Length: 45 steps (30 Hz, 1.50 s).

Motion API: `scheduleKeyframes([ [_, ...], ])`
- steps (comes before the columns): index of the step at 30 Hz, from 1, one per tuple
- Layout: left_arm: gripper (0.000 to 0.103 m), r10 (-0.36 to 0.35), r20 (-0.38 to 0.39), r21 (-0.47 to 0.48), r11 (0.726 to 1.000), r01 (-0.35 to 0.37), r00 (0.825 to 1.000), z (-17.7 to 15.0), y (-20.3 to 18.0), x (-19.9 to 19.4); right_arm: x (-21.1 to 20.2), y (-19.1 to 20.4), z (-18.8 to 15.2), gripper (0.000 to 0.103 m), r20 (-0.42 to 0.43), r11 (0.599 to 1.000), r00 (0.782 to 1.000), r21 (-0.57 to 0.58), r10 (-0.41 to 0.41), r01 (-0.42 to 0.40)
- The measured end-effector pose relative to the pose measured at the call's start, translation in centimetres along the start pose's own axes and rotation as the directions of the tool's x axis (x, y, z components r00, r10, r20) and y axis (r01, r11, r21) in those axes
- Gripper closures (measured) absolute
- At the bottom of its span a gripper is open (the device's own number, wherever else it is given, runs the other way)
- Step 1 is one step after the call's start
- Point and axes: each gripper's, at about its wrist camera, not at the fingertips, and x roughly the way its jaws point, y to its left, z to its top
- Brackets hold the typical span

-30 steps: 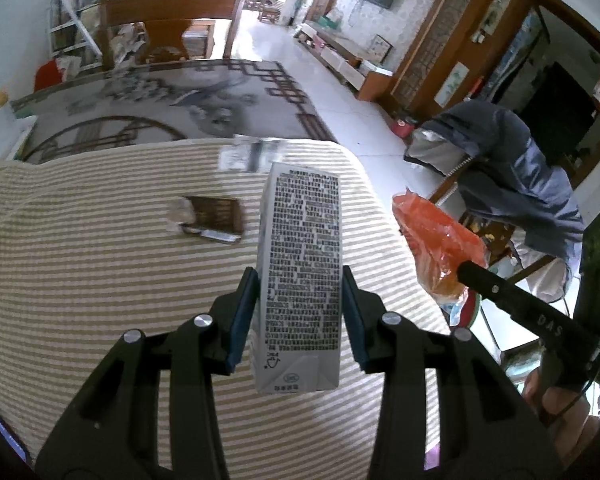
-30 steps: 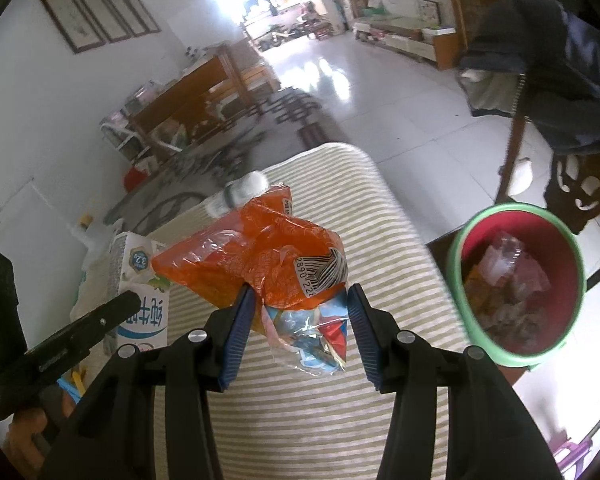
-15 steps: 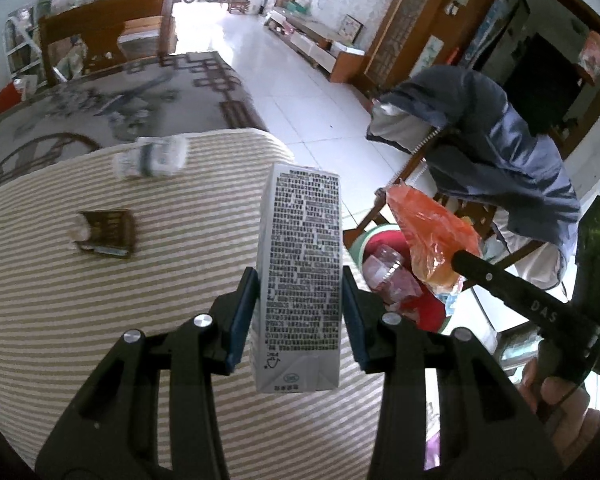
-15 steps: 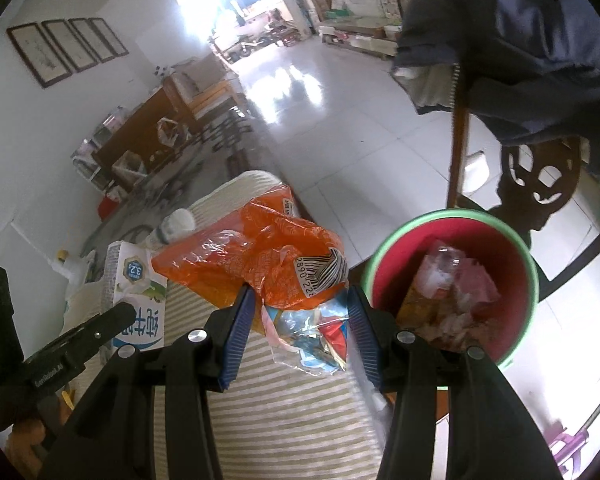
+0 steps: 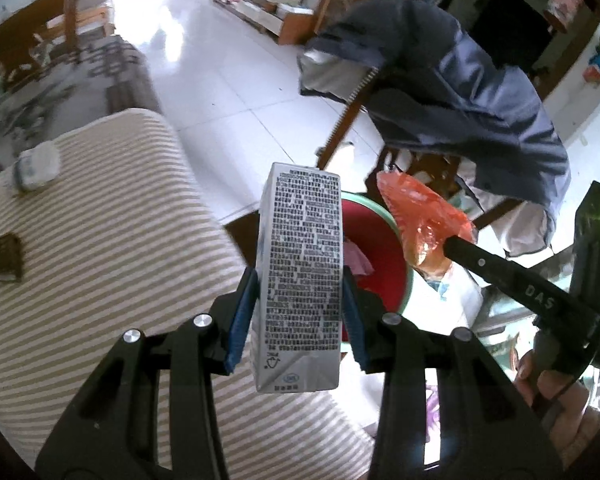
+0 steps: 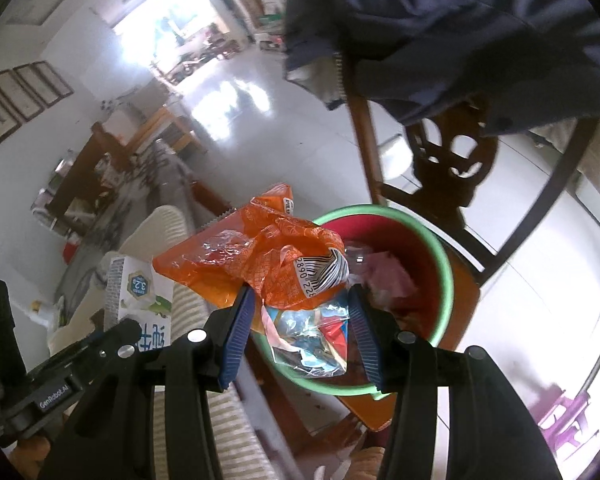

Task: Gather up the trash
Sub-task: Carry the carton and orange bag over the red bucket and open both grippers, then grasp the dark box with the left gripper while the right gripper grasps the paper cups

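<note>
We hold trash by the round red bin with a green rim (image 6: 446, 276).
Our left gripper (image 5: 300, 316) pinches a tall white milk carton (image 5: 300, 276); our right gripper (image 6: 302, 330) pinches a crinkly orange plastic wrapper (image 6: 268, 264).

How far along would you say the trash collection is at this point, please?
Done: the bin already holds some wrappers. In hand: the left gripper grips a carton, the right gripper an orange bag, both near the bin, neither dropped. Left: a bottle and a brown wrapper on the table.

Blue jacket (image 5: 452, 92) over wooden chair (image 6: 452, 168).
</note>
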Motion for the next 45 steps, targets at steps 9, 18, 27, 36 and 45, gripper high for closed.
scheduleKeyframes([
  [9, 0.042, -0.033, -0.011, 0.037, 0.999, 0.033, 0.999, 1.1, -2.8, 2.0, 0.6, -2.5, 0.6, 0.036, -0.016, 0.999, 1.000, 0.051, -0.012, 0.012],
  [18, 0.027, 0.083, 0.053, -0.110, 0.991, -0.077, 0.995, 1.3, 3.0, 0.0, 1.3, -2.1, 0.7, 0.029, -0.029, 0.998, 1.000, 0.058, -0.008, 0.010],
  [27, 0.021, 0.388, 0.045, -0.569, 0.767, -0.295, 0.921, -1.8, 19.5, -5.0, 2.9, 0.5, 0.6, 0.029, -0.056, 1.000, 0.998, 0.014, 0.009, -0.008],
  [36, 0.020, 0.422, -0.055, -0.768, 0.561, -0.309, 0.905, -3.4, 29.2, -4.1, 3.7, 4.6, -0.6, 0.029, -0.077, 0.999, 0.997, -0.049, 0.013, -0.017],
  [45, 0.042, 0.372, -0.046, -0.692, 0.657, -0.298, 0.927, -1.7, 30.6, -1.9, 4.4, 8.9, -2.2, 0.029, -0.087, 0.994, 0.996, -0.112, 0.000, -0.010],
])
